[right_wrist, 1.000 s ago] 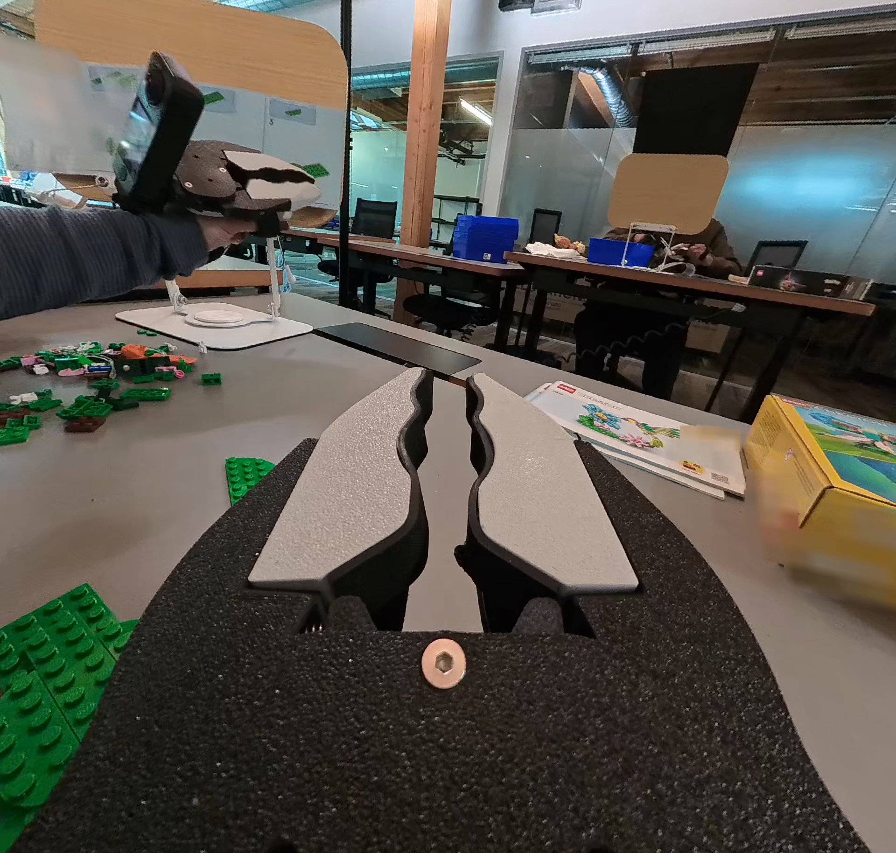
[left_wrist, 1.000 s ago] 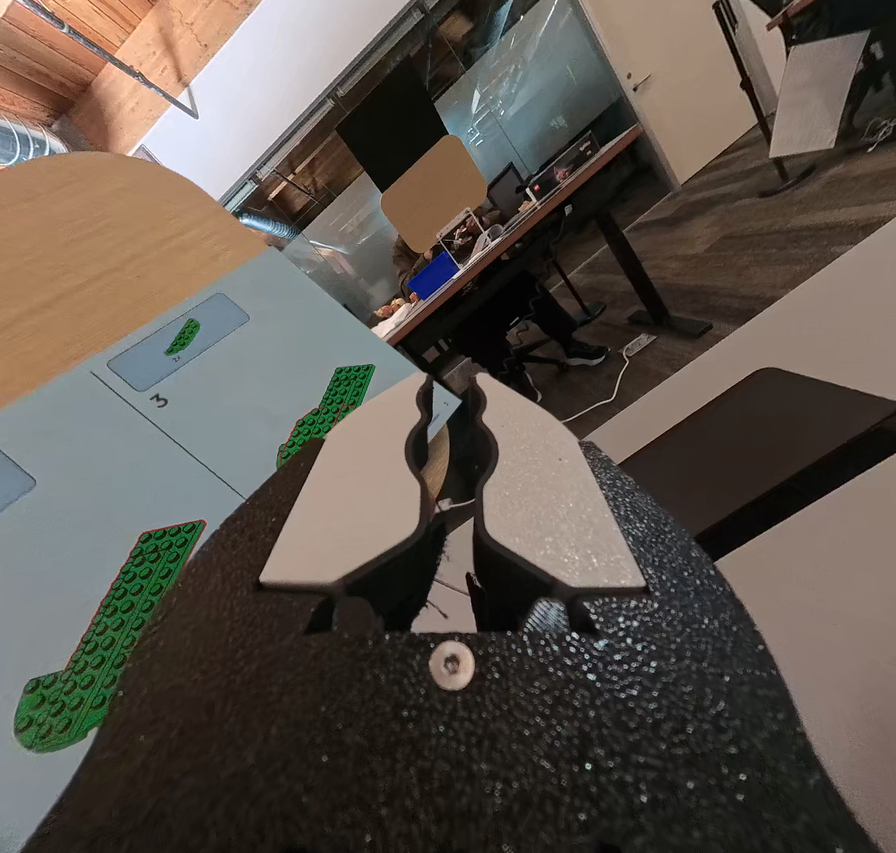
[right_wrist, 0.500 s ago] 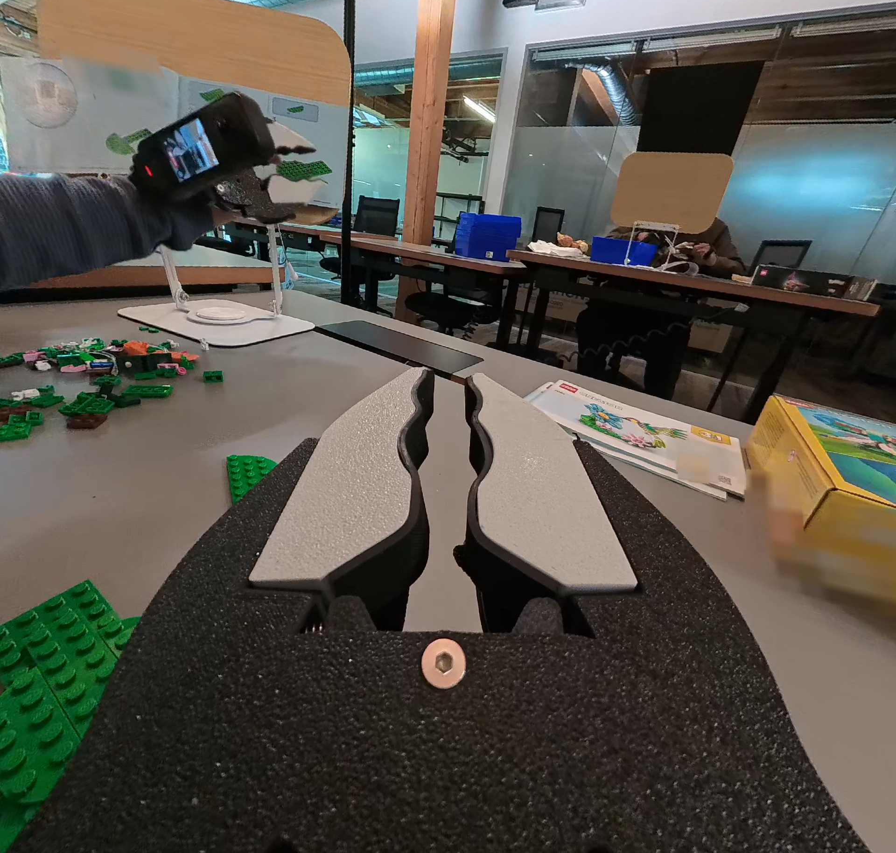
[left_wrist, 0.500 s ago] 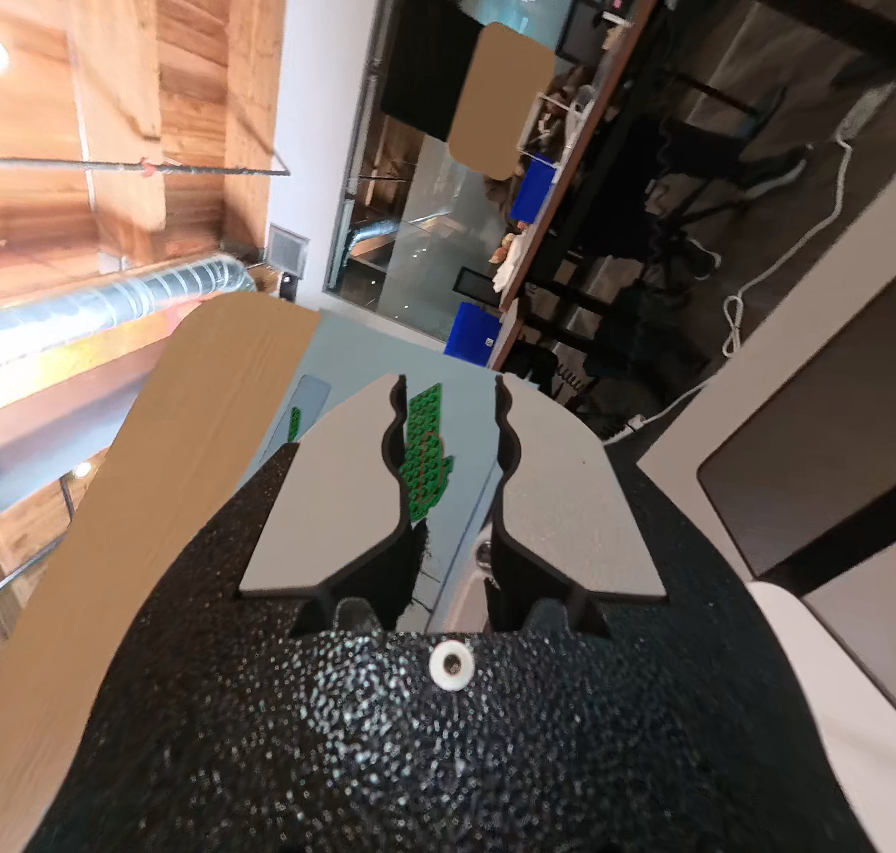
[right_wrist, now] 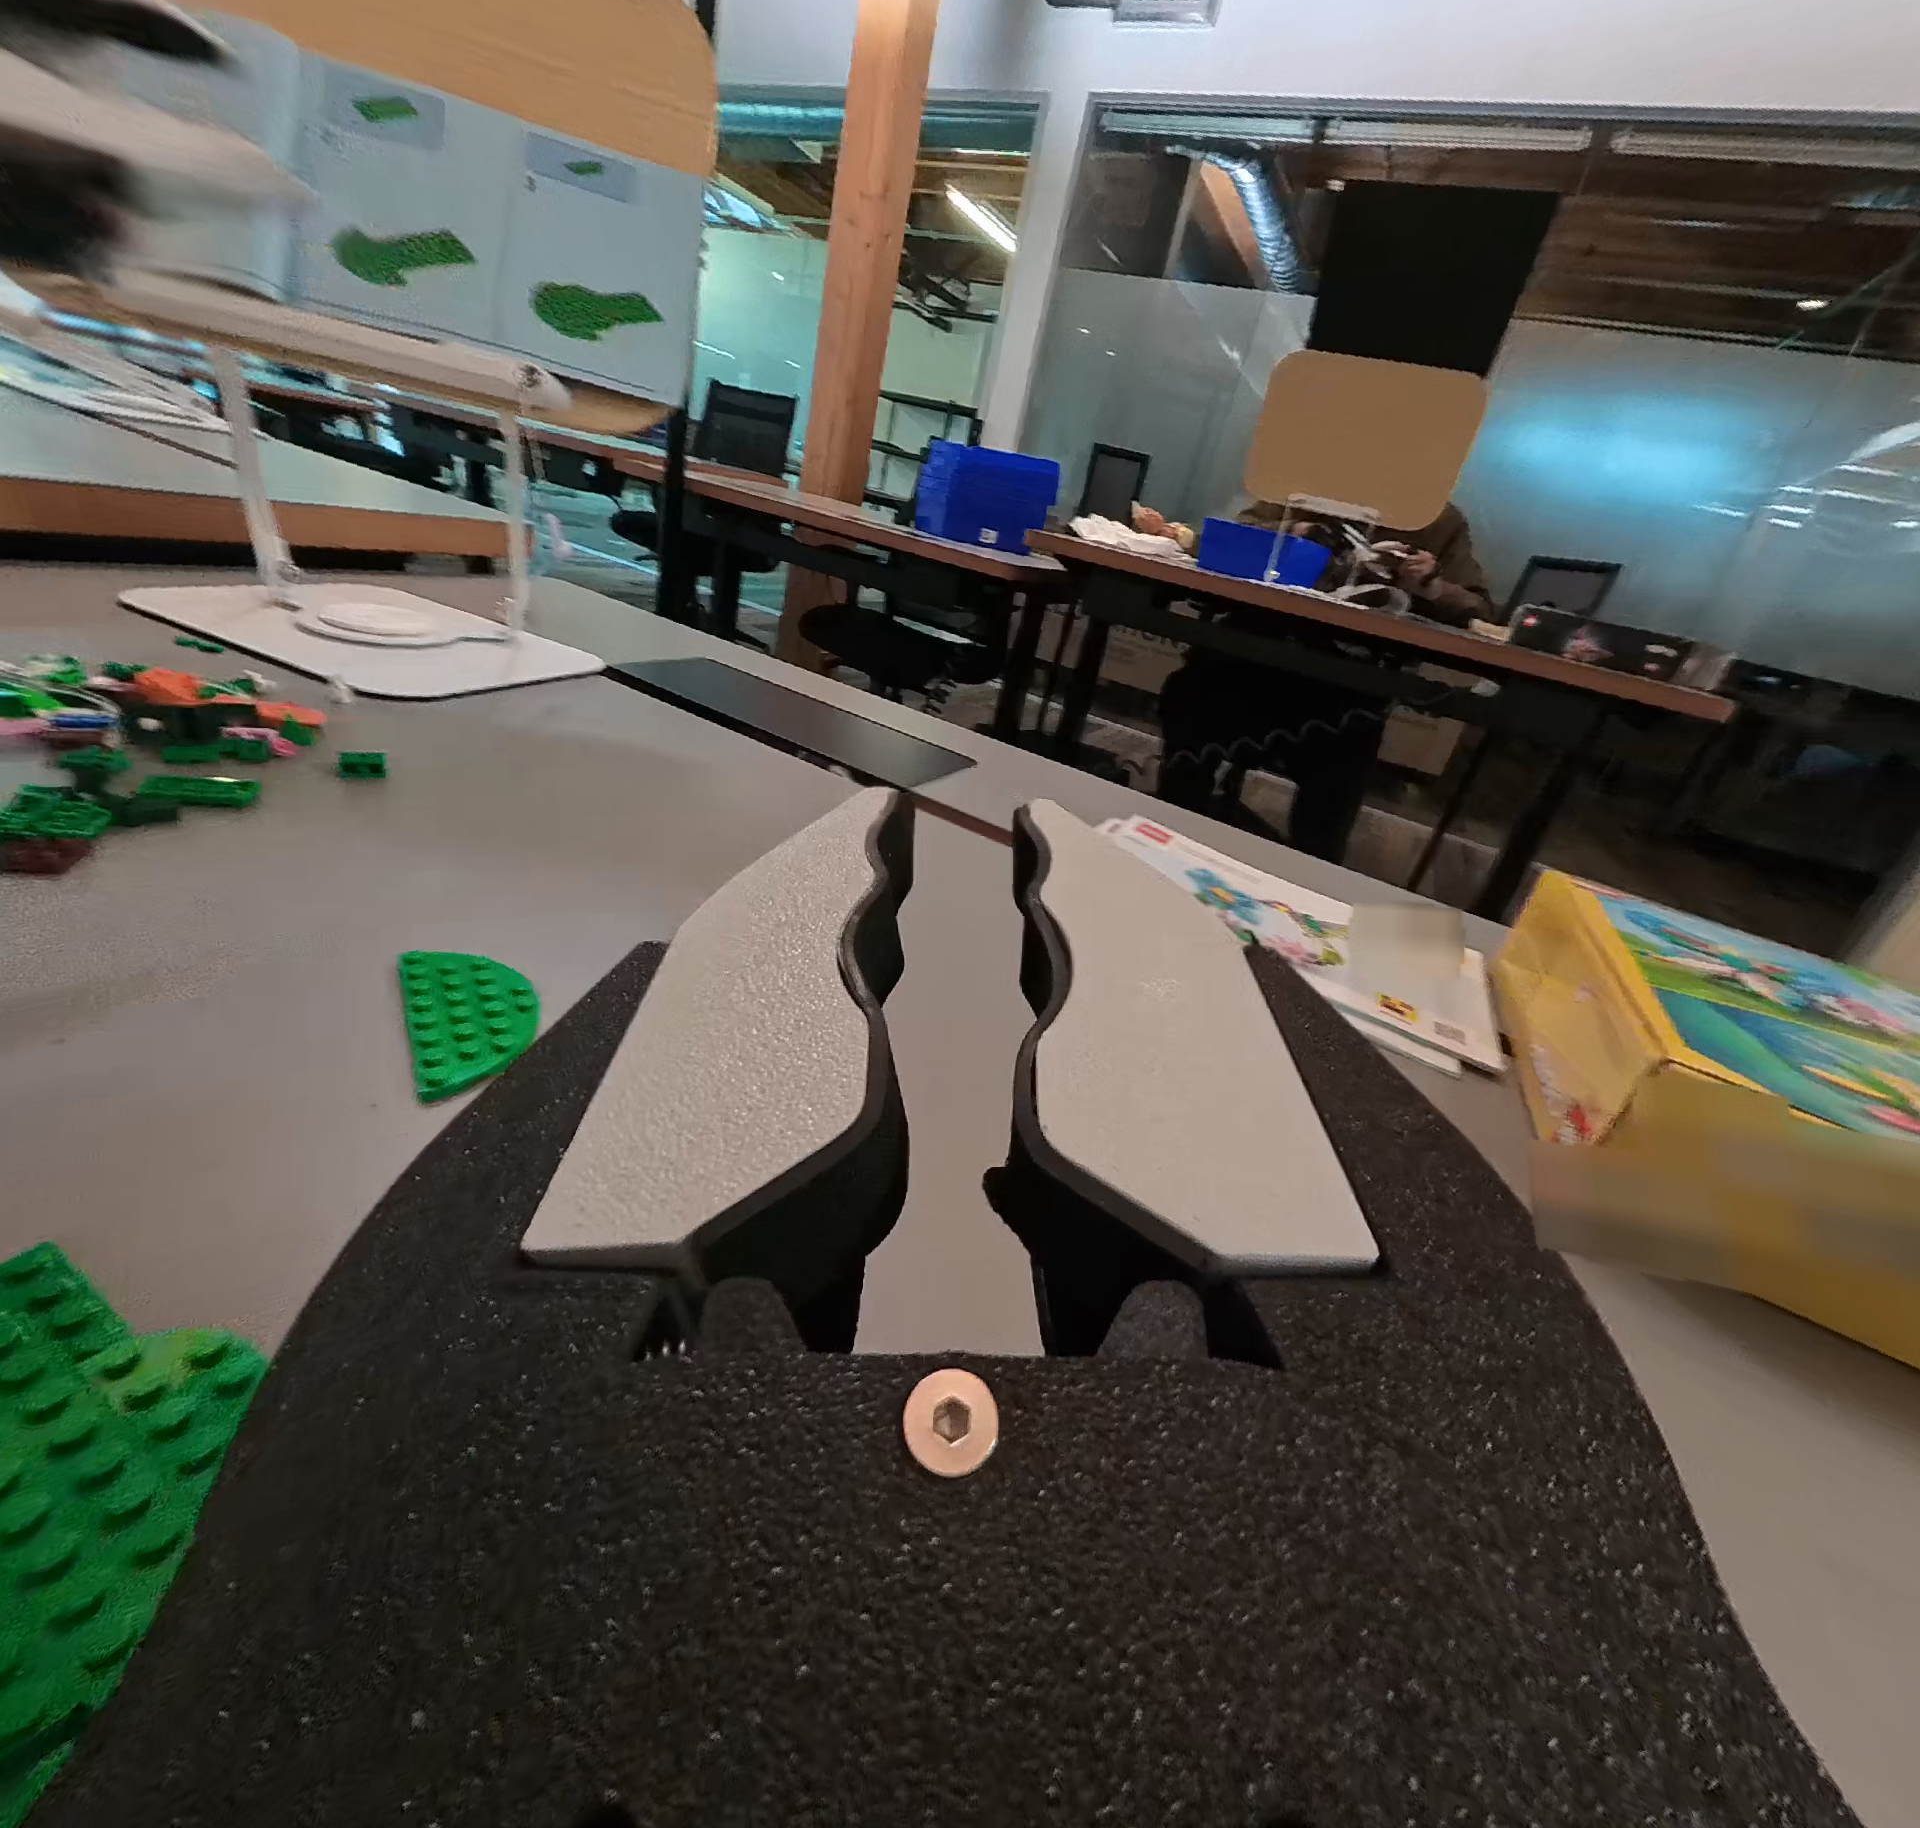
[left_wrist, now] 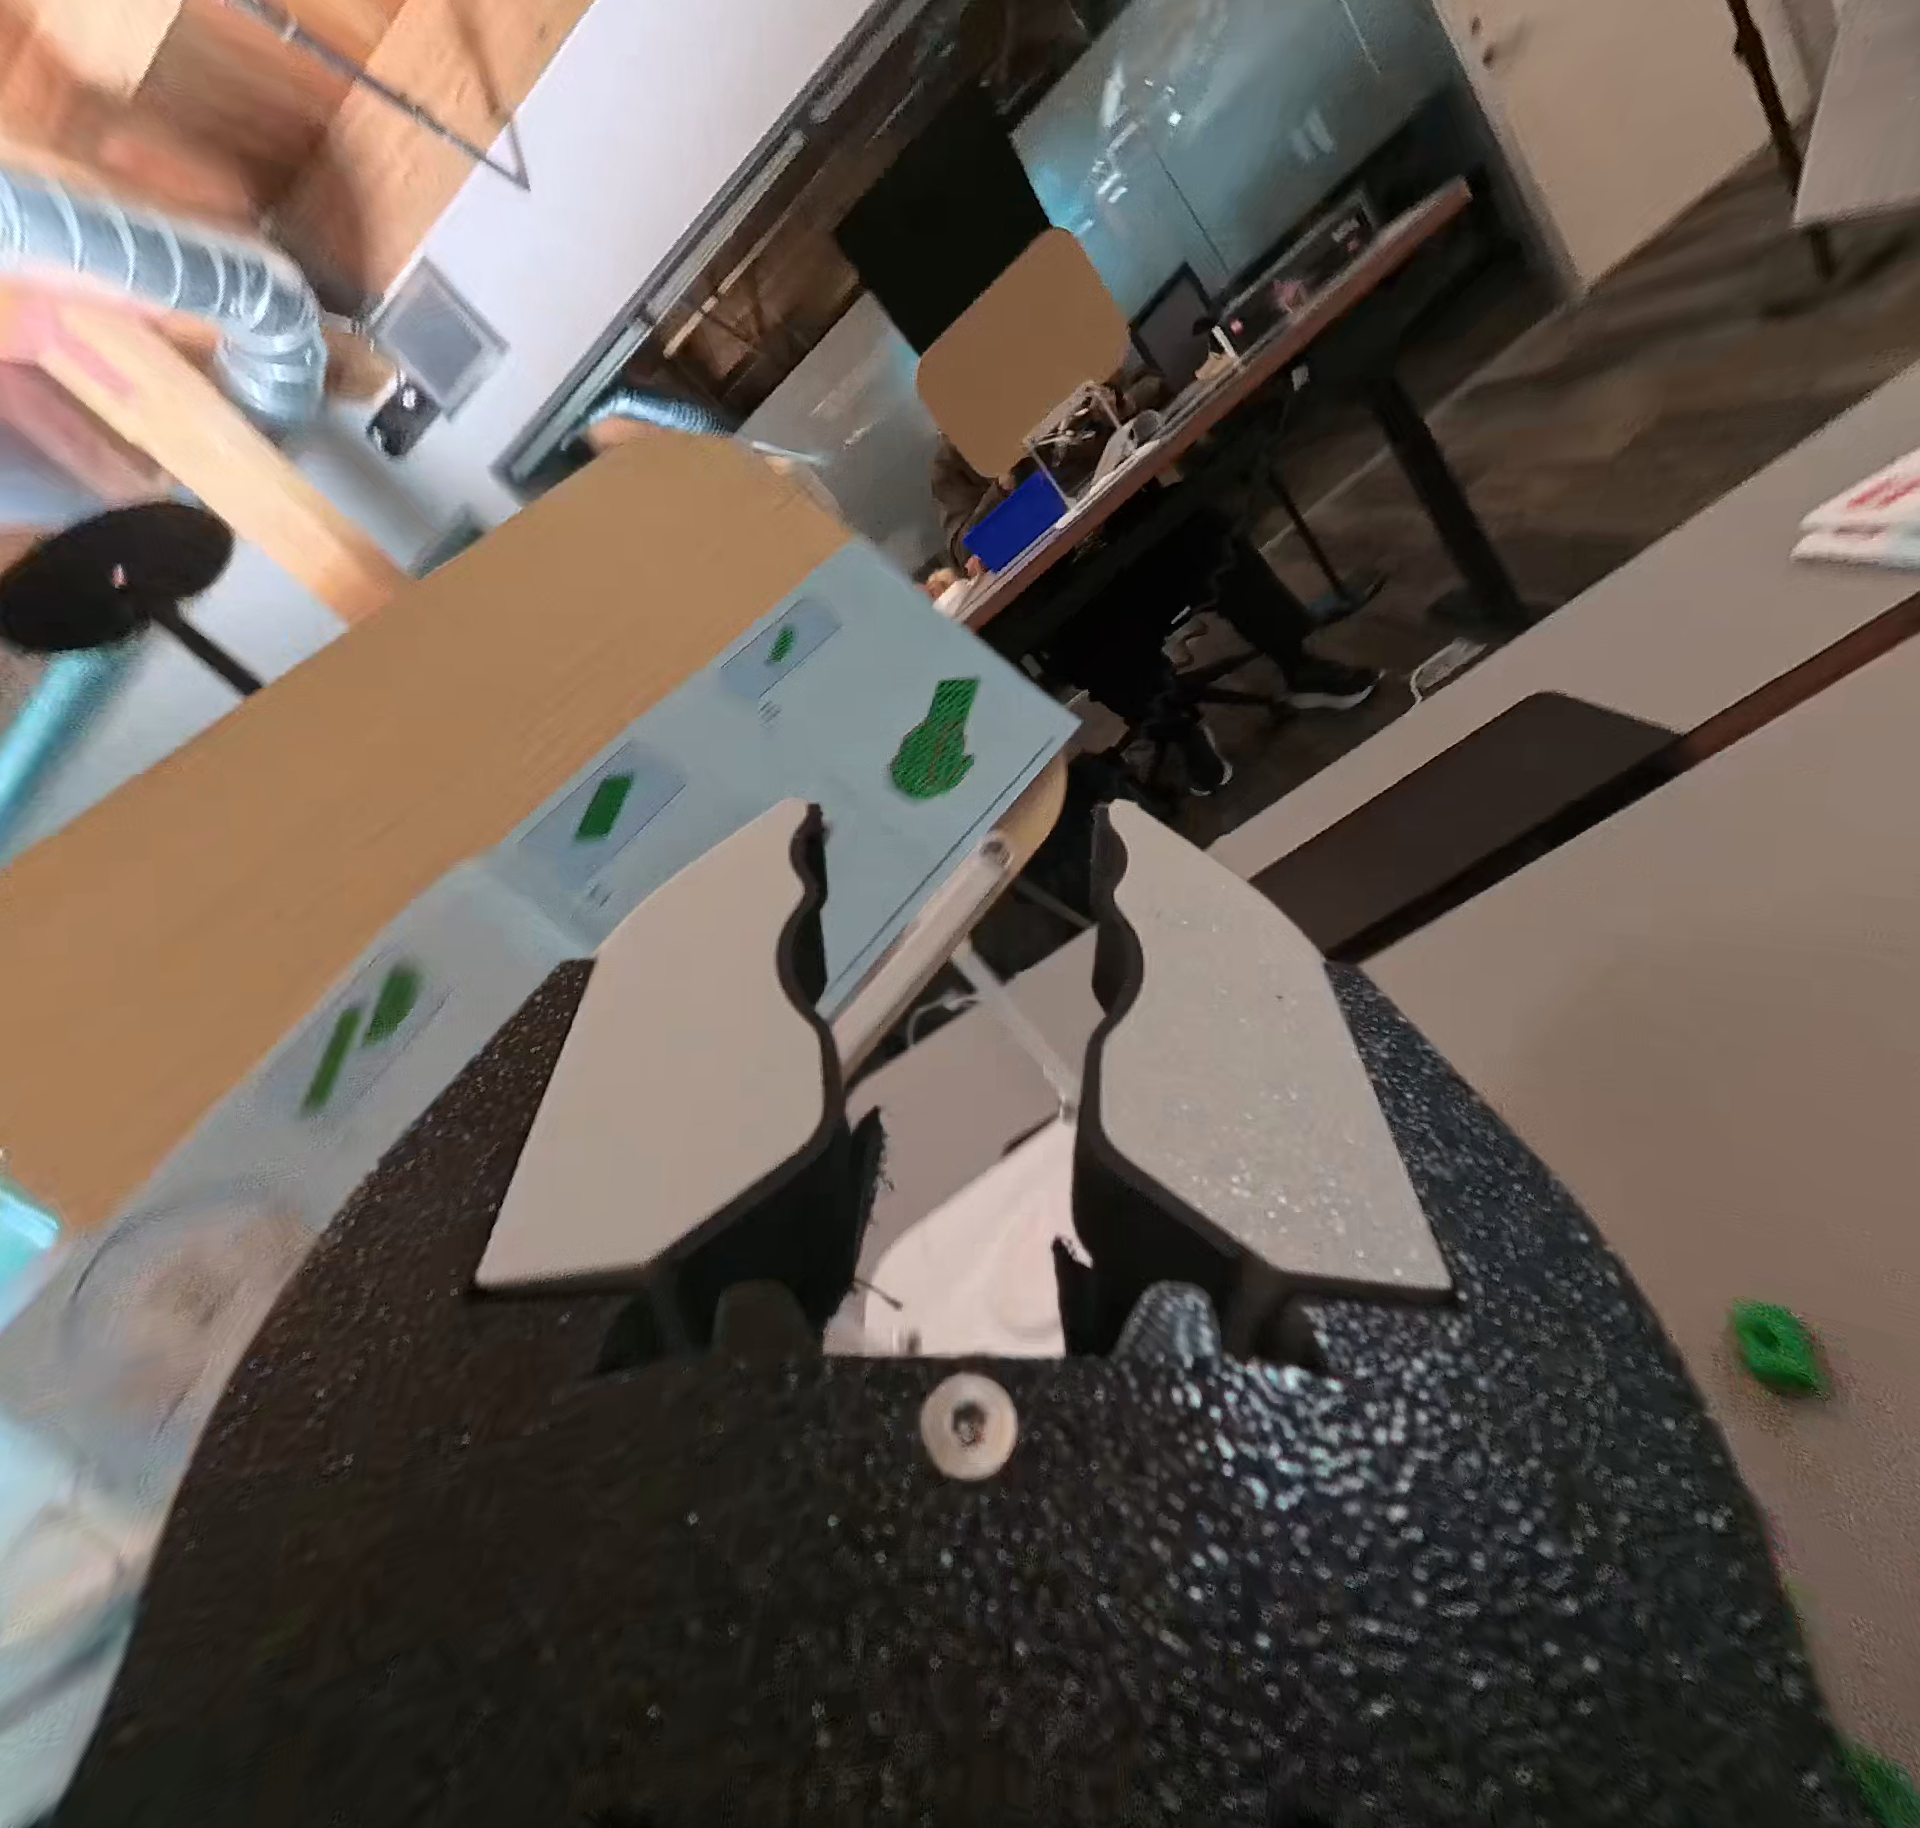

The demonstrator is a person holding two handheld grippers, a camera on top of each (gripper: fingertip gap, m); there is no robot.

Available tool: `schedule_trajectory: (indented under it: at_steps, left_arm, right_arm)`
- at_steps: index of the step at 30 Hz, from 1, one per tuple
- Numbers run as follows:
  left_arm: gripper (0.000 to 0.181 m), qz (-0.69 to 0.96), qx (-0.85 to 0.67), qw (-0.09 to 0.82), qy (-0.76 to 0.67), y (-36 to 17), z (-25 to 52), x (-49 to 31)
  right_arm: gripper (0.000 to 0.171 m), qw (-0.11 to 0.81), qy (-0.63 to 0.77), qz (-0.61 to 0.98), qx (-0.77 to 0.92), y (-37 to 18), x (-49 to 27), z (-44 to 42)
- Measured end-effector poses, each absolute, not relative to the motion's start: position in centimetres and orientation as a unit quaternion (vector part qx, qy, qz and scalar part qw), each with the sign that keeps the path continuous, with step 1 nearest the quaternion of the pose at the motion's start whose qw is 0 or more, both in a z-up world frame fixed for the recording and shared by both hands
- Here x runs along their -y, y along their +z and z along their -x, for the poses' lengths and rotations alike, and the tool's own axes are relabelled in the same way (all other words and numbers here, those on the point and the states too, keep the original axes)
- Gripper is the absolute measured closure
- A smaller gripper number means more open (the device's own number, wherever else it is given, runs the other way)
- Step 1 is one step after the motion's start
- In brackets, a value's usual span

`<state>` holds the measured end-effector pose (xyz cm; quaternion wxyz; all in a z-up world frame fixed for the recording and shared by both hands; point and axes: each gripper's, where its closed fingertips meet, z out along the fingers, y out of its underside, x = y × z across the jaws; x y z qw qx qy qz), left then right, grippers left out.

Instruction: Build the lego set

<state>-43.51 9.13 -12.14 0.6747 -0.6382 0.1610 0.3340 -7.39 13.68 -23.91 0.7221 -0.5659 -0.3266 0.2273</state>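
While most bricks lie loose in a pile (right_wrist: 125, 739) at the far left of the grey tabletop (right_wrist: 582, 843), the lego set looks barely begun: a green half-round plate (right_wrist: 462, 1020) rests alone just left of the right hand-held gripper (right_wrist: 961, 833), and a larger green studded plate (right_wrist: 94, 1446) sits at the near left edge, with nothing seen stacked on either. Judging by this, nearly all the building is left. An instruction sheet (left_wrist: 831, 739) on a clear stand (right_wrist: 364, 625) shows green plate steps. The right hand-held gripper hovers low and level over the tabletop, jaws at a narrow gap and empty, pointing toward a booklet (right_wrist: 1278, 937) and the yellow box (right_wrist: 1714, 1051) at right. The left hand-held gripper (left_wrist: 956, 843) is raised and tilted, aimed at the sheet's lower corner, jaws fairly wide and gripping nothing; a small green piece (left_wrist: 1777, 1347) lies on the tabletop to its right. Motion blur softens that view.
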Motion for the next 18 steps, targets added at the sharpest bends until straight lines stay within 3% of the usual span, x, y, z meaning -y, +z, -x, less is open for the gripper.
schedule_trajectory:
  at_steps: [5,10,15,17,18]
  left_arm:
    - [0.13,0.664,-0.011,0.676,0.32,-11.3,47.5,4.9]
    - [0.124,0.663,0.091,0.681,0.299,-13.5,47.2,17.1]
    - [0.13,0.625,0.139,0.721,0.262,-13.9,45.2,24.2]
    - [0.126,0.614,0.164,0.713,0.295,-14.4,45.7,25.7]
    - [0.125,0.615,0.167,0.711,0.297,-14.8,45.7,25.9]
  right_arm:
    - [0.136,0.746,0.14,0.577,0.3,-23.7,-14.5,6.0]
    - [0.131,0.746,0.062,0.579,0.323,-24.0,-13.7,5.9]
    - [0.135,0.757,0.027,0.539,0.368,-23.8,-11.4,6.3]
    - [0.153,0.766,-0.014,0.525,0.37,-23.5,-10.8,5.8]
    - [0.153,0.757,-0.037,0.52,0.393,-23.9,-10.4,6.2]
